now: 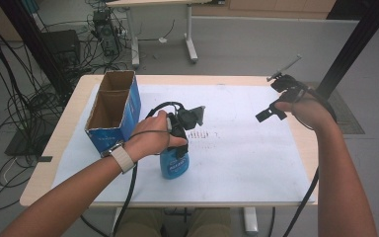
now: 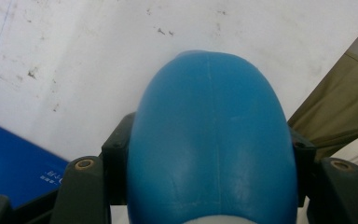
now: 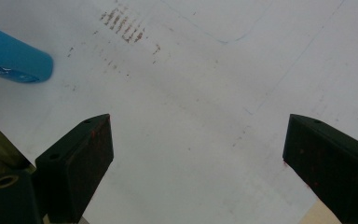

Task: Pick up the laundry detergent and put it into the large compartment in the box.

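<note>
Left gripper view: left gripper (image 2: 212, 186) clamps blue bottle (image 2: 212, 140). High view adds open cardboard box (image 1: 113, 111), interior unclear. Right gripper (image 3: 196, 158): jaws spread, nothing between.

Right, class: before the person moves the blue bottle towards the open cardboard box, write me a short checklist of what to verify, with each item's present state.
1. Left gripper shut on the blue bottle: ok, its jaws press both sides of the bottle.
2. Bottle upright on the white sheet: ok.
3. Cardboard box open at the top: ok; both compartments look free, though their floors are partly hidden.
4. Right gripper free: ok, jaws wide apart with nothing between them.
5. Right gripper clear of the bottle's path: ok, held off to the right side.
6. Grip firm enough to lift: cannot tell.
</note>
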The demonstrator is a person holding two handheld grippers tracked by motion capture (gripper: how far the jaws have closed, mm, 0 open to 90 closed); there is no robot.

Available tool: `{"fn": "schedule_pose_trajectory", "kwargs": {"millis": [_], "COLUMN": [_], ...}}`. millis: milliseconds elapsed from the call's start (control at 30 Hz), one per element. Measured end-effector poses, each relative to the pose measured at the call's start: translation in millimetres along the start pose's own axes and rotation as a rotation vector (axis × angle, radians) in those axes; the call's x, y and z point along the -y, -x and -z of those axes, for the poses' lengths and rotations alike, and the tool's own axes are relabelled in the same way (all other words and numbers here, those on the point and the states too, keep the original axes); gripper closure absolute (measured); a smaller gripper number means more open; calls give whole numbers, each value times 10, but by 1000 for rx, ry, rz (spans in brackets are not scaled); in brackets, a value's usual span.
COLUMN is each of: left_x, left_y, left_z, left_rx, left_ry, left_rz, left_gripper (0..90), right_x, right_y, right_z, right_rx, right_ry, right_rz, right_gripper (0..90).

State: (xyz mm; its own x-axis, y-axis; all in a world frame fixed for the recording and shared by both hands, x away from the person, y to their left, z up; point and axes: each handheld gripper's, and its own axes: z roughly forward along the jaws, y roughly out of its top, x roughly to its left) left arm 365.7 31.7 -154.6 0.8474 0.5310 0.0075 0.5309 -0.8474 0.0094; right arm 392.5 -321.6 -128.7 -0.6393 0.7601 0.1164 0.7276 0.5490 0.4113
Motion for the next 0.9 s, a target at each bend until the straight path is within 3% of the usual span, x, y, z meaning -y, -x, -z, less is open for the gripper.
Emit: {"fn": "schedule_pose_trajectory", "kwargs": {"millis": [900], "left_x": [2], "left_y": [4], "left_z": [0], "left_rx": [-2], "left_ry": [1], "left_rz": [0], "left_gripper": [386], "right_x": [2], "right_y": [-9], "right_z": [10], "right_rx": [4], "right_ry": [2], "right_rz": [-2], "right_gripper": [82]}}
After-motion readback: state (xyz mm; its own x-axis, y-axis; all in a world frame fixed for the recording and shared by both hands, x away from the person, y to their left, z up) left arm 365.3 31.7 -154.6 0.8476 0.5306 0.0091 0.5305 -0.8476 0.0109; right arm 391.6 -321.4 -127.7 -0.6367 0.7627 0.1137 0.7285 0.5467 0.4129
